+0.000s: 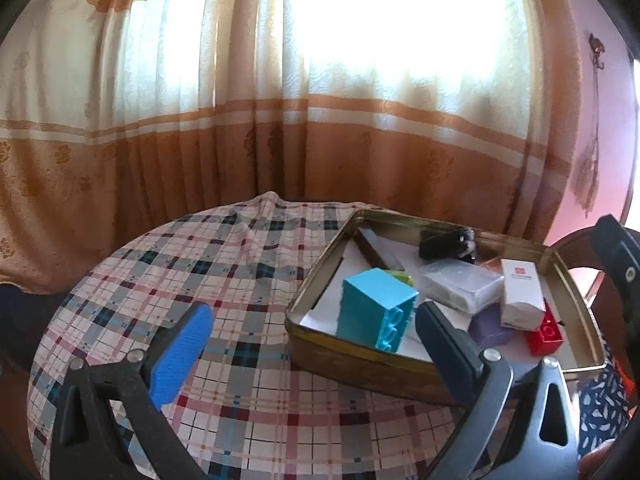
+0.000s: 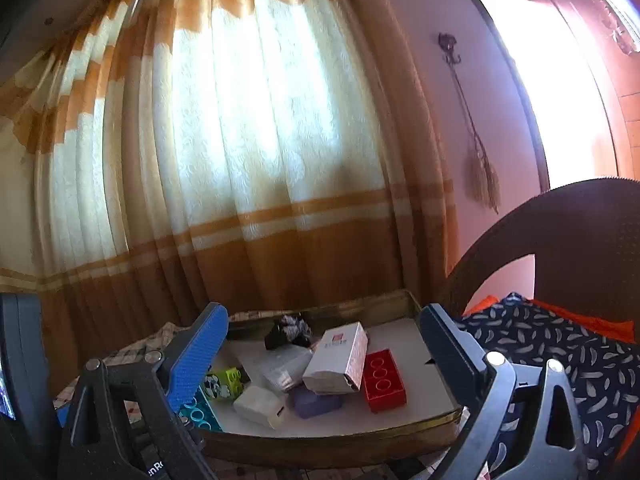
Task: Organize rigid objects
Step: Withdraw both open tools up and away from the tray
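A gold metal tin (image 1: 356,354) (image 2: 336,438) stands on the plaid tablecloth (image 1: 240,280). Inside it lie a teal toy brick (image 1: 374,312) (image 2: 196,412), a red brick (image 1: 546,332) (image 2: 384,380), a white carton (image 1: 522,294) (image 2: 340,358), a purple block (image 1: 490,326) (image 2: 316,402), a clear plastic packet (image 1: 460,284) (image 2: 284,366), a lime brick (image 2: 228,382), a white adapter (image 2: 260,404) and a black object (image 1: 446,244) (image 2: 288,332). My left gripper (image 1: 312,332) hangs open near the tin's near left corner. My right gripper (image 2: 324,350) is open above the tin, holding nothing.
An orange and cream curtain (image 1: 280,120) hangs behind the round table. A brown chair back (image 2: 560,236) with dark patterned fabric (image 2: 560,344) and orange cloth stands right of the tin. A pink wall (image 2: 440,80) carries a hook with a hanging tassel.
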### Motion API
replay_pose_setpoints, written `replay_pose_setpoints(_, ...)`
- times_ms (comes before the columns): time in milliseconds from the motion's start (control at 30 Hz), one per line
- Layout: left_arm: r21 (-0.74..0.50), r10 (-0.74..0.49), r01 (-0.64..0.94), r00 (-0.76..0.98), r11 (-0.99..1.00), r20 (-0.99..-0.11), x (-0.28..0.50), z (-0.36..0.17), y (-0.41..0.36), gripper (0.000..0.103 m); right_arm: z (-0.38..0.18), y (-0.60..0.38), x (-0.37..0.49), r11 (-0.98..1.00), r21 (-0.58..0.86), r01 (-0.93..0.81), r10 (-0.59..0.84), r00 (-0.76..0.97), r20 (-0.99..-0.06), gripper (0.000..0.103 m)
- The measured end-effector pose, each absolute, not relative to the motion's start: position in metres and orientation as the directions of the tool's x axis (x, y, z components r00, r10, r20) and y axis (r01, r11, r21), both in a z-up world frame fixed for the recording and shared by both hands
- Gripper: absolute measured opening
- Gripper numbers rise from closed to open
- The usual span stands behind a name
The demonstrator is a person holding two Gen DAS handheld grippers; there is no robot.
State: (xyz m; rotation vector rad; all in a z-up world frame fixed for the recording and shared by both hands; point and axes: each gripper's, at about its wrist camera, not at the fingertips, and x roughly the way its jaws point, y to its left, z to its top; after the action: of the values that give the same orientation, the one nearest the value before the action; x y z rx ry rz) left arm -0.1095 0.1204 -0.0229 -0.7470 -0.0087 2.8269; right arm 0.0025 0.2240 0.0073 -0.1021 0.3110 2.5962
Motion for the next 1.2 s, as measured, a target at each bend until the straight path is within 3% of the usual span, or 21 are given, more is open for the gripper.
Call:
replay_pose_setpoints(233, -0.062, 0.211, -0.208, -0.845, -0.976, -0.491, -0.104, -0.021, 0.113, 0.103, 0.002, 0.225, 0.003, -0.833, 0.250, -0.494, 0.457, -0.868, -0.192, 0.099)
replay_pose_setpoints(533, -0.009, 0.153, -0.165, -0.888, -0.986, -0.434, -0.093, -0.016, 0.094, 0.103, 0.004, 0.213, 0.009, -0.849, 0.226, -0.478, 0.456, -0.878, -0.142, 0.099)
replay_pose_setpoints(733, 0.072, 0.135, -0.189, -0.877, -0.979, -0.460, -0.092, -0.018, 0.103, 0.103, 0.007, 0.203, 0.016, -0.856, 0.217, -0.470, 0.460, -0.883, -0.097, 0.099)
replay_pose_setpoints(933, 0.061, 0.146, -0.196, -0.876, -0.979, -0.460, -0.090, -0.018, 0.104, 0.103, 0.012, 0.184, 0.021, -0.877, 0.157, -0.454, 0.454, -0.890, -0.037, 0.101)
replay_pose_setpoints(1200, 0.041, 0.138, -0.173, -0.890, -0.984, -0.435, -0.088, -0.017, 0.097, 0.103, 0.008, 0.194, 0.021, -0.845, 0.192, -0.499, 0.494, -0.866, -0.079, 0.101)
